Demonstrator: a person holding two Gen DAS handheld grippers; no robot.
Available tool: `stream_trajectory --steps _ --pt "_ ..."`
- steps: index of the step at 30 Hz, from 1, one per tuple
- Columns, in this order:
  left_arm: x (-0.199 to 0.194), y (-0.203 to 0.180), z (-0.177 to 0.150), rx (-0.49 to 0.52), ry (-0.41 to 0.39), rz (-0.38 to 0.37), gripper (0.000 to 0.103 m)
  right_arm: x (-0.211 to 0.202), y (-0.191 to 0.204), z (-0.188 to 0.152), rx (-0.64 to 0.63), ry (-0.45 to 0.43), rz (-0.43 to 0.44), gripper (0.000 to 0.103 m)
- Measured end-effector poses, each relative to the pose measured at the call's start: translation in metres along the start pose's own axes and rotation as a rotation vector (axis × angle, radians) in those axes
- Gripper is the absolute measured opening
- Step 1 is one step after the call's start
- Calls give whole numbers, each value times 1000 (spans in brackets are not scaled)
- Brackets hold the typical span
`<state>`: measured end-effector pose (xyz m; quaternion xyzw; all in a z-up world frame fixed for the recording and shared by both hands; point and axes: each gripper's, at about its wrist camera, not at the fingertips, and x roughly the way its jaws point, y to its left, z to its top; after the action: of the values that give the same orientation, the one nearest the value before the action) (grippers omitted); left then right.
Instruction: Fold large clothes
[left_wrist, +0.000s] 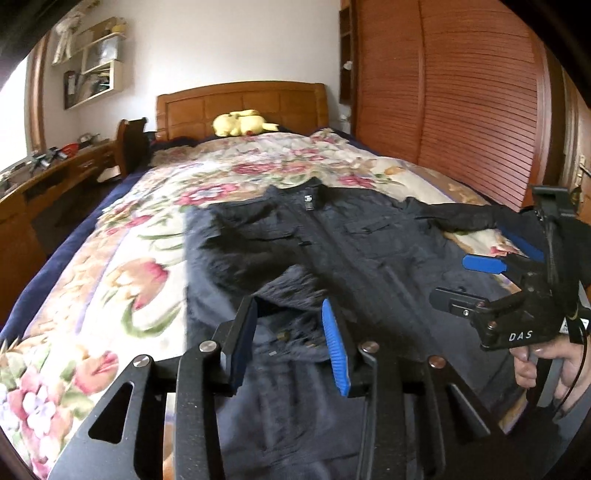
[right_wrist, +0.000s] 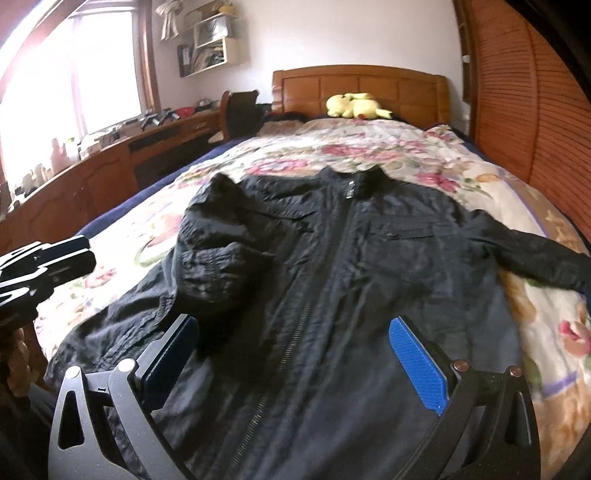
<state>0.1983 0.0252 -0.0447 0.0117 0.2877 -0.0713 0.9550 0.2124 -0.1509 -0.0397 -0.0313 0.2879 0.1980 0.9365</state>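
Observation:
A black zip-up jacket (left_wrist: 343, 243) lies front up on the floral bedspread (left_wrist: 110, 280), collar toward the headboard. Its left sleeve is folded in over the chest (right_wrist: 218, 254); its right sleeve (right_wrist: 546, 258) stretches out to the right. My left gripper (left_wrist: 290, 314) is open above the folded sleeve's cuff and holds nothing. My right gripper (right_wrist: 295, 332) is open wide above the jacket's lower front, over the zipper (right_wrist: 291, 339), and is empty. It also shows in the left wrist view (left_wrist: 498, 251), jaws apart, beside the right sleeve. The left gripper shows at the left edge of the right wrist view (right_wrist: 62, 254).
A yellow plush toy (right_wrist: 354, 105) lies by the wooden headboard (right_wrist: 358, 85). A wooden desk (right_wrist: 110, 162) with clutter and a chair (right_wrist: 240, 110) run along the bed's left side. A slatted wooden wardrobe (left_wrist: 461, 103) stands on the right. Wall shelves (right_wrist: 210, 48) hang at the back.

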Motion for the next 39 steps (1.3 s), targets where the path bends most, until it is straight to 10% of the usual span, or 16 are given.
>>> stream_trajectory --steps 5,12,26,33,39 --pt "-8 32 -12 -43 -19 37 39 24 14 5 -20 25 48 103" --pt "-17 65 -26 -98 -28 42 78 39 41 6 -97 40 123 101" --pt "-18 86 -35 -132 -21 104 79 78 74 6 -235 97 109 91" --pt "-14 81 -35 -121 -16 97 79 83 82 3 -303 115 51 29" --pt "-9 70 -31 -110 -20 86 79 59 68 10 -242 16 32 14"
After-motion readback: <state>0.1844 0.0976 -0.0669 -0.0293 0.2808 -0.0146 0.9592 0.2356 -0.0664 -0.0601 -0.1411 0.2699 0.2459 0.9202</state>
